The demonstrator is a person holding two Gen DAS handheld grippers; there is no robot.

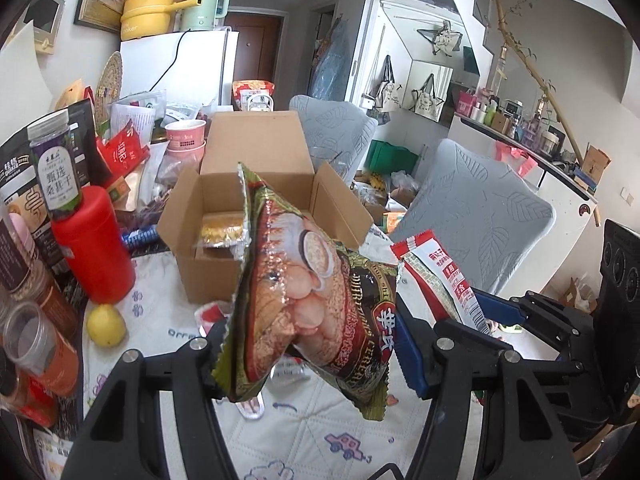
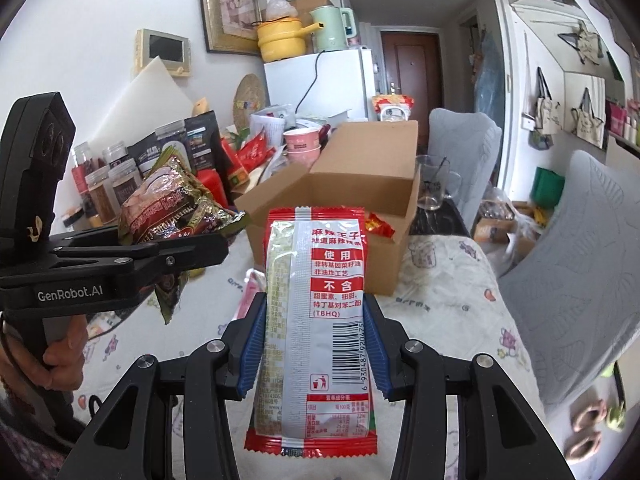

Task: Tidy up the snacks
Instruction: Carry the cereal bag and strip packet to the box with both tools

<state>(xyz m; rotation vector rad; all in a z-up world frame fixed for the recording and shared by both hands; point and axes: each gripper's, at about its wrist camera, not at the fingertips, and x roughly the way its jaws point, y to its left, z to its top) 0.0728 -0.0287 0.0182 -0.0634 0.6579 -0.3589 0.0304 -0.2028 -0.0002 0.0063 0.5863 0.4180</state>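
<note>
Both claws grip packets: left claw the cereal bag, right claw the red-and-white spicy-snack sachet; either slick packet could slip before reaching the cardboard box.

Green and gold foil on the cereal packet, with a brown-and-white food photo and dark red lettering band, while the other snack packet is bright red with a silver-white back and a black barcode. Plain tan for the cardboard box, solid red for the bottle, yellow for the lemon. The tablecloth is white, quilted, dotted with small pastel cartoon prints, and blue pads line the black fingers.
</note>
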